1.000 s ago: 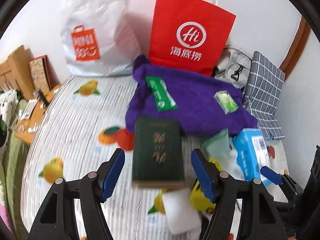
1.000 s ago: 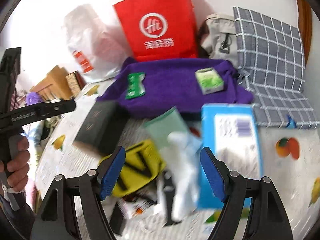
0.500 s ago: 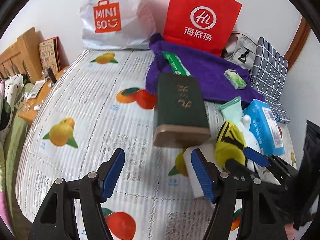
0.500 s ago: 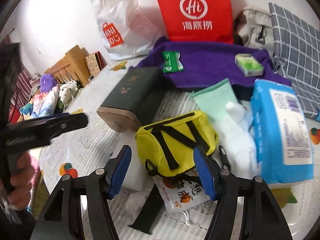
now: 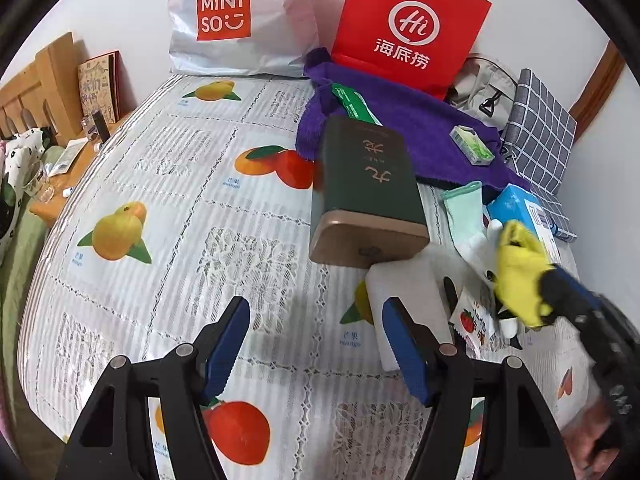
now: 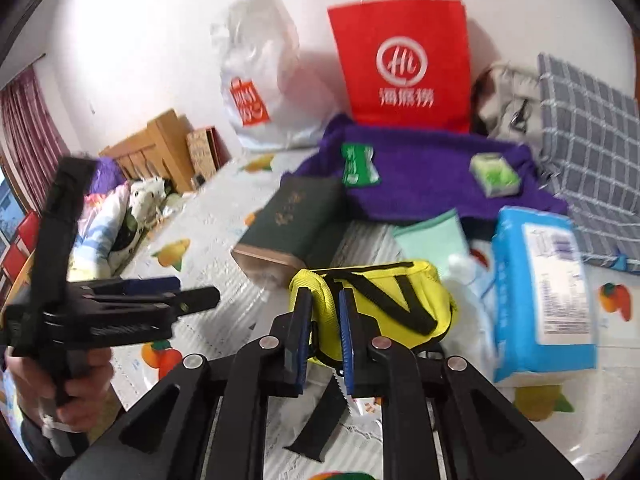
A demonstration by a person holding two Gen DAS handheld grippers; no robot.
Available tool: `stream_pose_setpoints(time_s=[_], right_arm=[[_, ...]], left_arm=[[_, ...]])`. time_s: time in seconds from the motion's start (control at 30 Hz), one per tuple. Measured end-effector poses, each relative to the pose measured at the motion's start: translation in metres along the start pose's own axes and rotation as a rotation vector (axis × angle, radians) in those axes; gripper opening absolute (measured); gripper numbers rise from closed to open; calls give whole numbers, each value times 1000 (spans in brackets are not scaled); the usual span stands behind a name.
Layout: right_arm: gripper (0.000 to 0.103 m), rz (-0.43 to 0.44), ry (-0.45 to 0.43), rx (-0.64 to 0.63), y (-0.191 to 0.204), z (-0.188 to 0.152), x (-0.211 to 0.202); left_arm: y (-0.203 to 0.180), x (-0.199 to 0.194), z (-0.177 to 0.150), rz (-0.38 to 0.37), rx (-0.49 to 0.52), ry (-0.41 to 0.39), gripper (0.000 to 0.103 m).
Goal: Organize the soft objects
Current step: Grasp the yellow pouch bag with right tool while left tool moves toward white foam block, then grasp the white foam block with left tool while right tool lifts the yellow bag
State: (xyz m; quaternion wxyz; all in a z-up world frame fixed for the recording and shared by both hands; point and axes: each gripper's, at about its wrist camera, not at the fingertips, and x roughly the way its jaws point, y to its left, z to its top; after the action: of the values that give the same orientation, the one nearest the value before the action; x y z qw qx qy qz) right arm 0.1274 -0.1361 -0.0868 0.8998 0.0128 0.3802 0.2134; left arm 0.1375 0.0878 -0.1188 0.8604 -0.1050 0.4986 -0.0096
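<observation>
A yellow pouch (image 6: 392,292) with black straps lies among the pile on the fruit-print tablecloth (image 5: 168,184). My right gripper (image 6: 322,300) is closing, and its blue pads pinch the pouch's left end. In the left wrist view the pouch (image 5: 516,264) bulges out of that gripper (image 5: 560,284) at the right. My left gripper (image 5: 316,320) hangs open over bare cloth with nothing between its fingers; a white foam block (image 5: 404,292) lies just behind its right finger. A mint sock (image 6: 436,236) and a purple towel (image 6: 424,172) lie behind the pouch.
A dark green box (image 5: 368,184) lies in front of the towel. A blue tissue pack (image 6: 540,288) sits right of the pouch, a snack sachet (image 5: 474,320) beside the block. A red paper bag (image 5: 408,28), white shopping bag (image 5: 236,20) and checked cushion (image 5: 540,128) line the wall.
My right gripper's jaws came together on the yellow pouch's end, which was only between them before. The left gripper drew back from the green box and sank toward the cloth.
</observation>
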Motion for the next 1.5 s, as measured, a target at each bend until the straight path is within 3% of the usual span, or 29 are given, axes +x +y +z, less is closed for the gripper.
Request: stream_pose_setpoints(time_s=[0.37,0.83,0.97,1.03,1.1,1.23,1.5], right_arm=[[13,-88,27,18,-18,-57,-56],[14,-60,114,108,-61,-110,-38],[36,-35,139,136,-71,-116,-39],[48,-41,108,134,-74,-116,-47],[64,-73,76,130,-77,-116,-55],[67,-143,10,144,-92,-115,-68],[67,-156,20,233,-125,-110,-46]], left_arm=[[-35,4,-24,-27,18,17,67],[-76,45,-27,-6,27,49,67],[-84,54,-26,38,67,40,67],[-85,56,-28,24,82,38,55],[-82,55,-30,6,77,35,55],[-74,51,-32,-12,75,26,54],[-56,48,-35,-26,45,34,54]])
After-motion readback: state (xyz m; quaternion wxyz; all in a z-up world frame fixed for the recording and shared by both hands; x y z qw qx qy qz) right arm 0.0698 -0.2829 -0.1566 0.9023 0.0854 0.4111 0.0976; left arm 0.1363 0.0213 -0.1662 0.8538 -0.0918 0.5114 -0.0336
